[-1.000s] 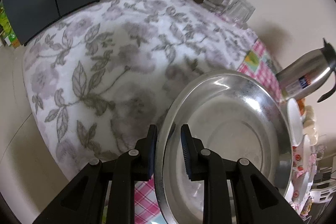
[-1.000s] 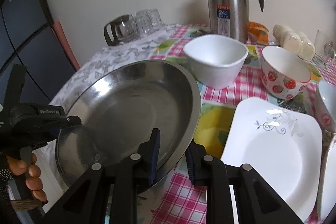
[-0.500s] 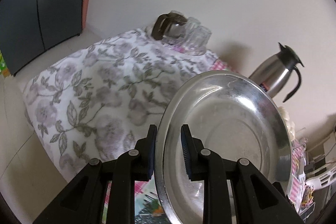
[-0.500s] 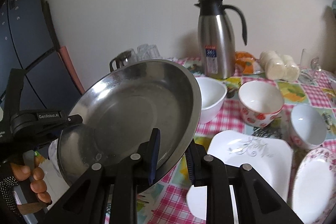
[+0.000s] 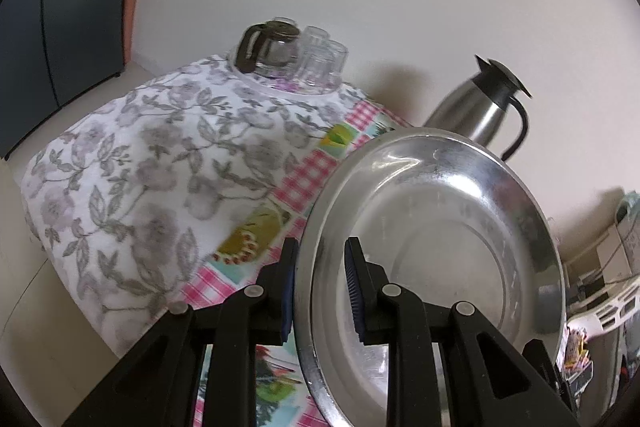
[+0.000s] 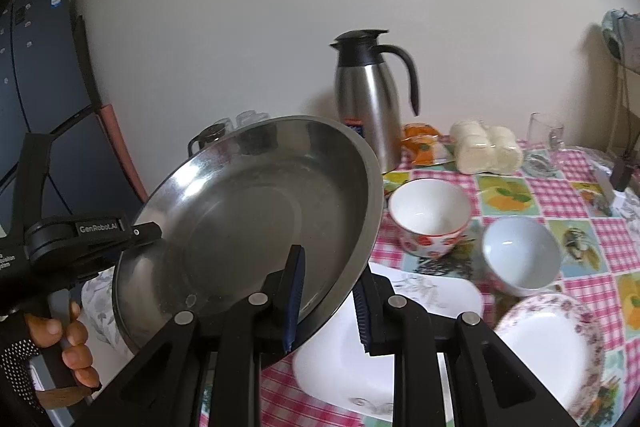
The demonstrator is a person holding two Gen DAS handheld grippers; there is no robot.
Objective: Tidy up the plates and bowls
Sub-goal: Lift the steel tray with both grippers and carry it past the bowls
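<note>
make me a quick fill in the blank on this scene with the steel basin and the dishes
1. Both claws, left claw and right claw, grip the rim of the steel ____.
2. The steel basin is held ____ the table, not resting on it.
3. The thermos jug has a ____ handle.
4. The strawberry bowl is ____ inside.

Missing words: basin; above; black; empty

- A plain off-white wall (image 6: 280,7) rises behind the counter (image 5: 304,179).
- A dark blue cabinet (image 5: 80,27) stands at the counter's left end.
- Pale floor (image 5: 40,307) lies below its floral-clothed corner.
</note>
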